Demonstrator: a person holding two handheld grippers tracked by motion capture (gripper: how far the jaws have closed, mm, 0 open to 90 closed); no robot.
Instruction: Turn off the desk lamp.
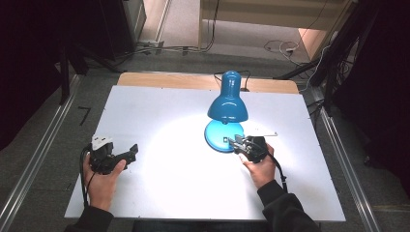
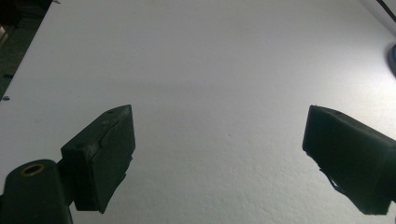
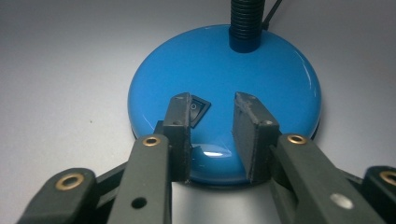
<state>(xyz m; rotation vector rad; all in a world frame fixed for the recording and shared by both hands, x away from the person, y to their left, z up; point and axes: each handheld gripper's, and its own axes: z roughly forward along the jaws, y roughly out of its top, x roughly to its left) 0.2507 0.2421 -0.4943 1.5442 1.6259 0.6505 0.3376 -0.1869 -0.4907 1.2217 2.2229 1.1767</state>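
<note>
A blue desk lamp stands right of the table's middle, its shade [image 1: 227, 104] bent over its round base [image 1: 215, 137]. A bright pool of light lies on the white tabletop [image 1: 159, 111] below it. My right gripper [image 1: 238, 143] sits at the near right rim of the base, open by a narrow gap with nothing between the fingers. In the right gripper view the gripper [image 3: 212, 105] hovers low over the base [image 3: 275, 74], its left fingertip [image 3: 180, 105] right at the black rocker switch [image 3: 201, 108]. My left gripper [image 1: 133, 151] rests open at the table's left, over bare tabletop [image 2: 210, 56].
A small white strip [image 1: 263, 131] lies just right of the lamp base. The lamp's black ribbed neck [image 3: 246, 18] rises from the back of the base, and its cord [image 1: 244, 79] runs off the far edge. Metal rails flank the table on the floor.
</note>
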